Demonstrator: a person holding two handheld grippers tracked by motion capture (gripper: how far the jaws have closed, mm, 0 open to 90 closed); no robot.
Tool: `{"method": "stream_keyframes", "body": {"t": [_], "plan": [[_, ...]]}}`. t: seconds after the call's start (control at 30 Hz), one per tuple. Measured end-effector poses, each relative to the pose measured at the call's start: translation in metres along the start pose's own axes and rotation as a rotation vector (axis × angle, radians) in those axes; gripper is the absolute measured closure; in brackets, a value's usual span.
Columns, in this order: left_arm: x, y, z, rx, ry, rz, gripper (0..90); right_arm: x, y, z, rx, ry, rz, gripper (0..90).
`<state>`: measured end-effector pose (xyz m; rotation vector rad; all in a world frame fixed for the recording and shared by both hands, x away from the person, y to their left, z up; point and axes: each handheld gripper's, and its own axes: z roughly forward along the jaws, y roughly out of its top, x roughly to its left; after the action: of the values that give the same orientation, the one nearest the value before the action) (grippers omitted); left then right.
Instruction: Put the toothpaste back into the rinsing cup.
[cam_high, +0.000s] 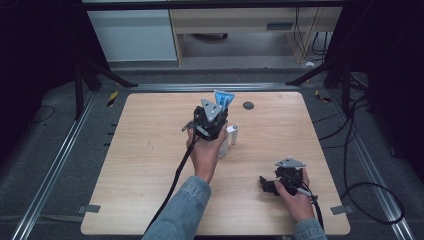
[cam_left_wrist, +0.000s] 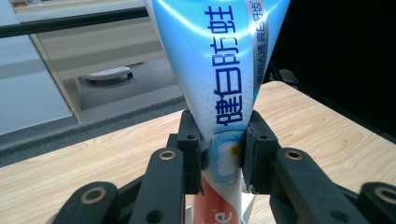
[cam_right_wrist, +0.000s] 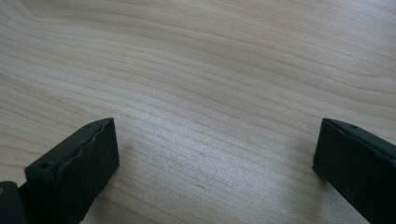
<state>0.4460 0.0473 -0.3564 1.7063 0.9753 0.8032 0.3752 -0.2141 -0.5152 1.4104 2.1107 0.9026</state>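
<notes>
- The wooden surface (cam_high: 150, 150) carries little: a white cup (cam_high: 231, 136) near its middle, mostly hidden behind the left hand.
- The left claw (cam_left_wrist: 223, 154) is clamped on a blue toothpaste tube (cam_left_wrist: 219, 70), held upright above the cup.
- The right claw (cam_right_wrist: 215, 154) rests low over bare wood, jaws wide apart, holding nothing.
- I judge the tube is being stood in the cup; next comes a straight lowering, then letting go.

The light wooden table (cam_high: 150, 150) with rounded corners carries a white cup (cam_high: 231, 136) near its middle and (towards the far edge) a small dark round disc (cam_high: 248, 105).
</notes>
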Motion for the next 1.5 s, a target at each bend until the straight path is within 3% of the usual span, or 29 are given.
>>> {"method": "stream_keyframes", "body": {"t": [0.43, 0.9, 1.5], "plan": [[0.004, -0.004, 0.004, 0.006, -0.010, -0.025, 71.8, 0.000, 0.000, 0.000, 0.000, 0.000, -0.001, 0.4], [0.006, -0.021, 0.011, -0.011, 0.013, -0.029, 71.7, 0.000, 0.000, 0.000, -0.001, 0.002, -0.002, 0.4], [0.004, -0.033, 0.018, -0.009, 0.011, -0.023, 71.6, 0.000, 0.000, 0.000, -0.003, 0.004, -0.007, 0.4]]}}
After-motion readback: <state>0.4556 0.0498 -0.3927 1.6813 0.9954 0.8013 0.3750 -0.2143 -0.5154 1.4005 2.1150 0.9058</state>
